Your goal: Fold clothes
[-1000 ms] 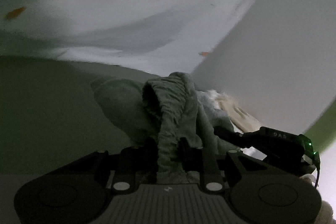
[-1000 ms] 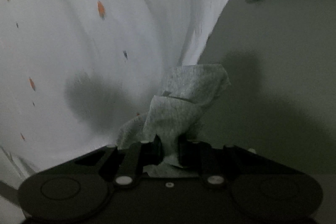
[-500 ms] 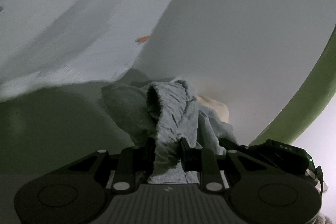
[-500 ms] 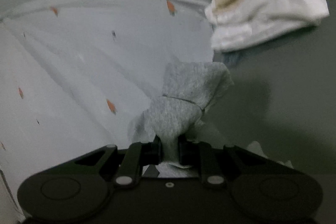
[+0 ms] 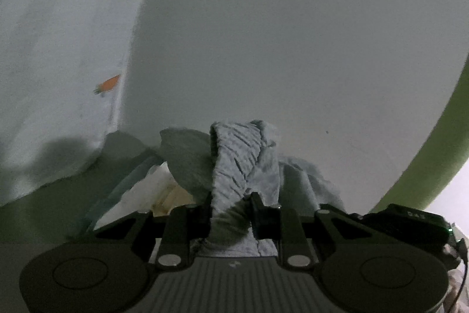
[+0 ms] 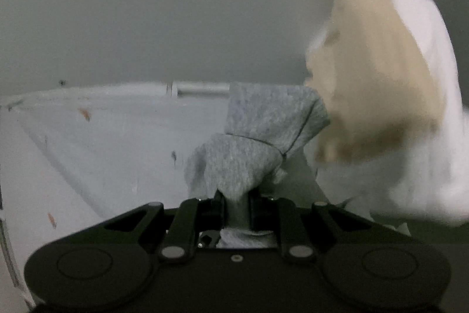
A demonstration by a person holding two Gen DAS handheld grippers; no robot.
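Two handheld tools each pinched a bunch of grey cloth above a green desk.

A white garment (image 6: pixel 88 154) with small orange marks spread widest over the desk (image 5: pixel 44 213). A blurred pile of white and beige clothes (image 6: pixel 381 96) lay beside it. The left tool (image 5: pixel 231 210) clenched ribbed grey cloth (image 5: pixel 237 160), and the right tool (image 6: pixel 236 207) clenched the grey cloth too.

Each wrist camera sits just behind its own gripper, left (image 5: pixel 231 207) tilted down along its fingers, right (image 6: pixel 236 206) looking level, both very close to the bunched grey cloth (image 5: pixel 240 154) (image 6: pixel 258 143), and both catch the white spotted sheet (image 5: pixel 52 78) (image 6: pixel 102 143).
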